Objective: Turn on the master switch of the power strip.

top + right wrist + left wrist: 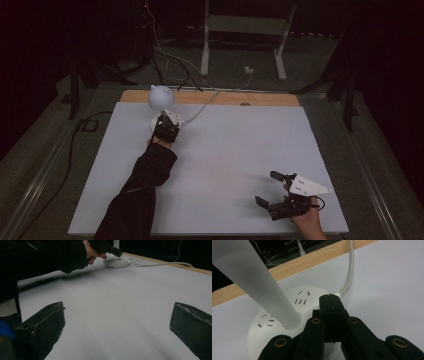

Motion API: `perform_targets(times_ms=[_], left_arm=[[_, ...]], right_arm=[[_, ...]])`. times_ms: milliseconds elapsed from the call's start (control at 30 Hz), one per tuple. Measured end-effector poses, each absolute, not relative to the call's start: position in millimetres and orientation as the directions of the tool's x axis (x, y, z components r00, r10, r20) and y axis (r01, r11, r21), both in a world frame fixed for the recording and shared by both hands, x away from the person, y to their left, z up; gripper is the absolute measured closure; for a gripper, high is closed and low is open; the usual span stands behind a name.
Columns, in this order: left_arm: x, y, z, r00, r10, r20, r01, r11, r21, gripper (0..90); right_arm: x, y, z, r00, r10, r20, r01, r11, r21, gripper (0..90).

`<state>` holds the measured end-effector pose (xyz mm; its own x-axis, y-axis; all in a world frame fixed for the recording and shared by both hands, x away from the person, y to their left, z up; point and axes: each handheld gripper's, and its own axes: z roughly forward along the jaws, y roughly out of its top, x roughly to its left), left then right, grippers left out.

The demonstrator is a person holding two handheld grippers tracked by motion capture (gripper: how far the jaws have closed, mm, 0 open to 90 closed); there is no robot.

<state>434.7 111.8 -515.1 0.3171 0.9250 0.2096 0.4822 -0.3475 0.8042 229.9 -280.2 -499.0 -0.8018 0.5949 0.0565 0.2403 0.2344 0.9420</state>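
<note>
A white lamp stands at the back left of the table, with a rounded head [161, 96], a pale stem [257, 282] and a round base [287, 302] that has socket slots on top. My left gripper [331, 298] is shut with nothing between its jaws, and its tip is over the base's top near where the white cable [350, 270] leaves it. I cannot tell whether it touches. From above, the left gripper [163, 119] covers part of the base [154, 121]. My right gripper [268, 188] rests near the front right edge, open and empty [117, 322].
A white sheet [230, 150] covers the table, with a wooden edge [270, 99] along the back. The lamp's cable [160, 264] runs off the back edge. A white stand [245, 25] and loose cables lie on the dark floor beyond.
</note>
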Motion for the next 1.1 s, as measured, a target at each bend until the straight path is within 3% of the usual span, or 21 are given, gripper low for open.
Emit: perform_targets(times_ms=[367,867,1100], left_arm=[[434.0,112.1,-520.5,0.322,0.918,0.233,0.475,-0.370,0.799,90.0],[437.3,119.2,-521.4,0.322,0.927,0.192,0.477,-0.334,0.813,90.0],[437.4,118.3,-521.2,0.343,0.908,0.239,0.465,-0.385,0.797,90.0]], right_arm=[[229.9,-280.0,-499.0,-0.802,0.595,0.056,0.241,0.236,0.941,0.1],[230.1,-279.8,-499.2,-0.805,0.591,0.055,0.241,0.240,0.941,0.1],[230.2,-279.6,-499.6,-0.804,0.591,0.057,0.243,0.241,0.939,0.1]])
